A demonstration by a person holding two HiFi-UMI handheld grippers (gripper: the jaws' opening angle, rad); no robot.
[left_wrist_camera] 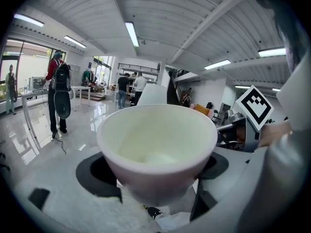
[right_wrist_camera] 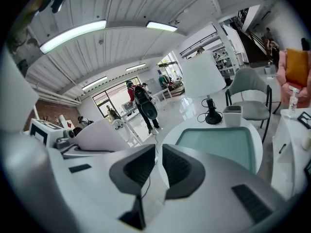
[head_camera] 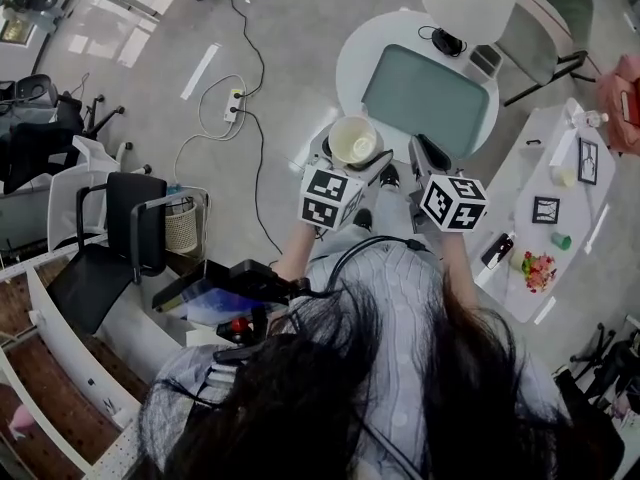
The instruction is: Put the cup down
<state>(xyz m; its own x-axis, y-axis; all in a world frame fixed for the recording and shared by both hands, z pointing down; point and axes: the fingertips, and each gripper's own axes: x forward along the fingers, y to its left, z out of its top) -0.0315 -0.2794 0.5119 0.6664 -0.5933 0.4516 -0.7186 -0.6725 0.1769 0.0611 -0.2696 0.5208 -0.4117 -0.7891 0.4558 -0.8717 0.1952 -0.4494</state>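
- Clamping the cup (left_wrist_camera: 158, 140) low on its tapered body, the left gripper (left_wrist_camera: 155, 171) is holding it upright, probably so it lands level.
- The cup is hanging in the air by the near edge of the round table (head_camera: 350, 53), resting on nothing.
- The right gripper (right_wrist_camera: 159, 166) is idling alongside, empty, its jaws nearly shut with only a slit between them.
- The cup is showing smooth, matte, cream-white walls, a thick rounded rim and an empty bowl.
- The glossy white table is carrying a flat, pale teal mat (head_camera: 425, 93), which is looking like the landing spot.
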